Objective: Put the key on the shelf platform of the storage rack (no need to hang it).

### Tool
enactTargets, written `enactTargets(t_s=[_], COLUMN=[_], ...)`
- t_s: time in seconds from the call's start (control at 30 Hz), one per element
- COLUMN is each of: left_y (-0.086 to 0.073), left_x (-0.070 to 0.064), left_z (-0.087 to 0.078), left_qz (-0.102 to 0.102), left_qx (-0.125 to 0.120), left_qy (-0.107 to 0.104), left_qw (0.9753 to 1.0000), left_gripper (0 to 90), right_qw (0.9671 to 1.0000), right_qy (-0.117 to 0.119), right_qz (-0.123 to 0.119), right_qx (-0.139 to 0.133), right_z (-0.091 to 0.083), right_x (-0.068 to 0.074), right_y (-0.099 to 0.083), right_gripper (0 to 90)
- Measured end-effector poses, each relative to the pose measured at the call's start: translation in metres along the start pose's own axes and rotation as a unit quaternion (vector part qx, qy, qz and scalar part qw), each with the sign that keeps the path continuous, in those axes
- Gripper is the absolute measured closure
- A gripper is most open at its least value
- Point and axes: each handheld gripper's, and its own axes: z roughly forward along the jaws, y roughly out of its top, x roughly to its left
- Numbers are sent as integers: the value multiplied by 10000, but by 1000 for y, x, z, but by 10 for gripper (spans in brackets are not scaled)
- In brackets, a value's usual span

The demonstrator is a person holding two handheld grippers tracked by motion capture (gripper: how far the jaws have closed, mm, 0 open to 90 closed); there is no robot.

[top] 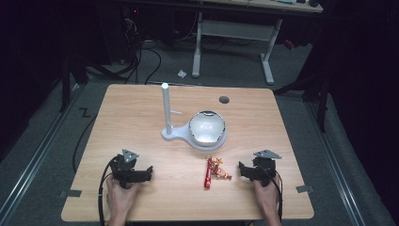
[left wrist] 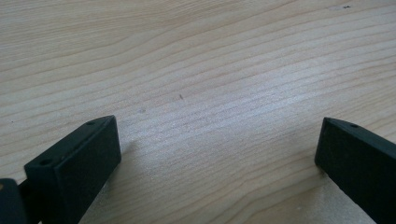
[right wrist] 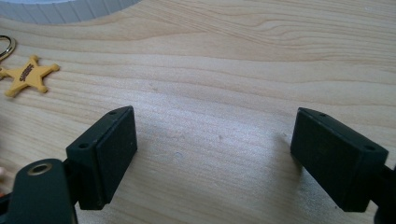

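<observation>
Both grippers, left gripper (top: 149, 171) and right gripper (top: 241, 168), rest jaws spread on the pale wooden worktop (top: 141, 108); grey carpet (top: 226, 66) and dark room beyond.

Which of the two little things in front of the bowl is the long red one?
The candy bar, the left one of the pair. It is a long red stick, while the star keychain beside it is yellow and bumpy.

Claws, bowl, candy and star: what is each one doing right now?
Left claw: open, nothing in it, low over the table.
Right claw: open, nothing in it.
Bowl: upright on the white stand.
Red candy bar: lying flat.
Yellow star: lying flat.
</observation>
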Motion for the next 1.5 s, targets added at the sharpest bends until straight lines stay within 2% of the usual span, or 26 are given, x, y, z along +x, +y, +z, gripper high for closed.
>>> enactTargets(t_s=[0.4,0.53,0.87,1.07,1.3,1.5], left_y=[0,0,0,0,0,0], left_x=[-1,-1,-1,-1,-1,-1], left_z=[0,0,0,0,0,0], left_qz=[0,-1,-1,-1,-1,-2], left_qx=[-7,-6,-12,-11,-12,-12], left_qy=[6,6,3,3,4,4], left_qw=[10000,10000,10000,10000,10000,10000], left_gripper=[5,5,5,5,5,5], right_qw=[9999,9999,9997,9993,9970,9923], right_qy=[112,121,185,332,642,974], right_qz=[-103,-92,-126,-160,-433,-722], right_qx=[-4,-24,-25,-73,-77,-263], right_z=[-2,-3,-12,-20,-28,-39], right_x=[-2,-3,-8,-5,4,20], right_y=[-2,-2,-7,-14,-19,-18], right_gripper=[159,189,340,393,454,480])
